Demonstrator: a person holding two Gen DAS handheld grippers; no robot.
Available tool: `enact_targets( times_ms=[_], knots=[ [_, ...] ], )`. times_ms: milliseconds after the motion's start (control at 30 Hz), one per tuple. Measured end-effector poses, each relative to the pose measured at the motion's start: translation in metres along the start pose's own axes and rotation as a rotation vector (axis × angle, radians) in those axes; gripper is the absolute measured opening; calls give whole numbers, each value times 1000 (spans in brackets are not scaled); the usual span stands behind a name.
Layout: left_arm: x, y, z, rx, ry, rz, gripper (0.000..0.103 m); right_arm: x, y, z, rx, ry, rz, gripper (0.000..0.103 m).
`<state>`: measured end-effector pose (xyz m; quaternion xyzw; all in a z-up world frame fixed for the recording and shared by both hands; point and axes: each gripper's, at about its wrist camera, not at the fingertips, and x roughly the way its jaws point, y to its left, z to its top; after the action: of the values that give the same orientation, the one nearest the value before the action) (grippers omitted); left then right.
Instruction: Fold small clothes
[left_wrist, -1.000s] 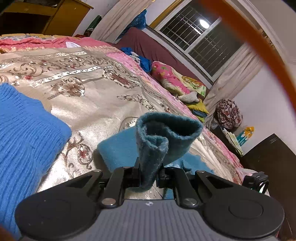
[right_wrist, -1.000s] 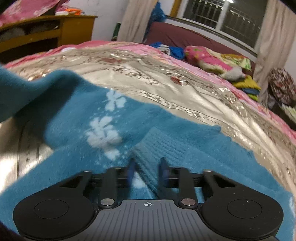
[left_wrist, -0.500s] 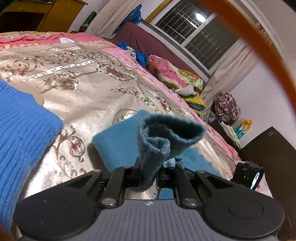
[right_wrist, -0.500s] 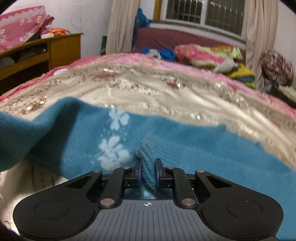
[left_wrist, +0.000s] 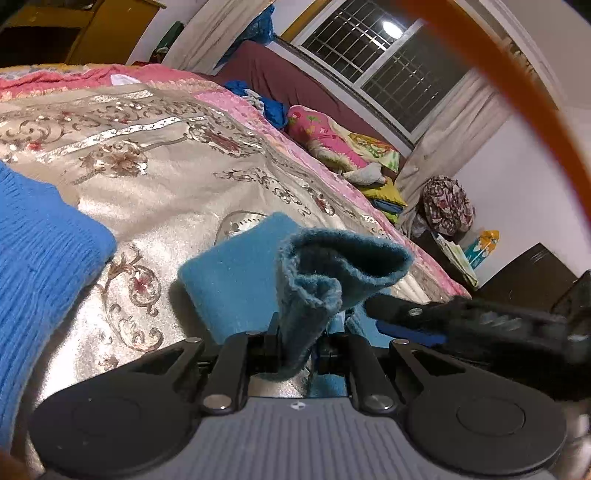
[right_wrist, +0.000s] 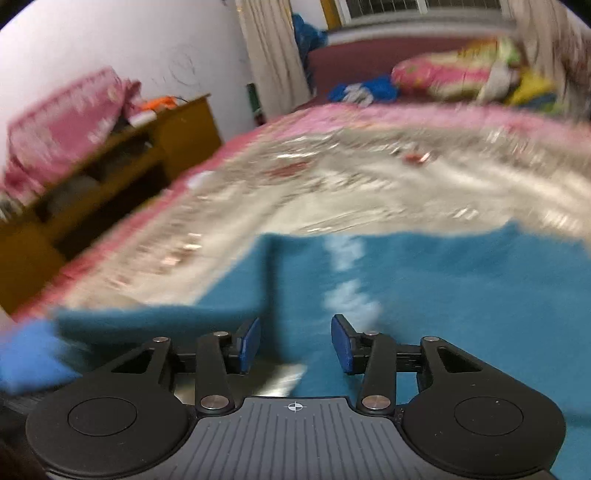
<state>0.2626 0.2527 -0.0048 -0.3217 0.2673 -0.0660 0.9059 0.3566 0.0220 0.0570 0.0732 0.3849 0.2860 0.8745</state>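
A small teal knit garment (left_wrist: 236, 284) with white flower marks (right_wrist: 347, 295) lies on the bed's gold embroidered cover (left_wrist: 166, 177). My left gripper (left_wrist: 297, 350) is shut on a bunched edge of the teal garment (left_wrist: 314, 288) and holds it raised above the cover. My right gripper (right_wrist: 295, 345) is open and empty, its blue pads (right_wrist: 247, 345) just above the spread garment (right_wrist: 461, 295). In the left wrist view the right gripper (left_wrist: 406, 325) reaches in from the right, close beside the held edge. The right wrist view is motion-blurred.
A bright blue knit sweater (left_wrist: 37, 258) lies on the cover to the left; it also shows in the right wrist view (right_wrist: 26, 362). Pillows and clothes (left_wrist: 332, 140) lie at the far end. A wooden cabinet (right_wrist: 110, 177) stands left of the bed.
My right gripper has let go of the teal garment, opened, and swung left, coming close to the left gripper. The left gripper still holds the raised edge.
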Motion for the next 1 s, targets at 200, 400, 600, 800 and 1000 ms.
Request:
enact_targets(
  times_ms=[200, 400, 600, 800, 1000],
  knots=[
    [3, -12, -7, 72, 7, 22, 19, -37, -2, -2, 164, 46, 124, 47],
    [6, -31, -19, 172, 22, 23, 20, -51, 11, 6, 224, 104, 254, 58],
    [9, -42, -29, 240, 43, 11, 20, -37, 3, 8, 318, 171, 273, 62],
    [11, -50, -38, 278, 63, 12, 20, -31, 3, -5, 357, 229, 280, 62],
    [10, -62, -46, 338, 73, -3, 20, -24, 5, -6, 340, 224, 197, 61]
  ],
)
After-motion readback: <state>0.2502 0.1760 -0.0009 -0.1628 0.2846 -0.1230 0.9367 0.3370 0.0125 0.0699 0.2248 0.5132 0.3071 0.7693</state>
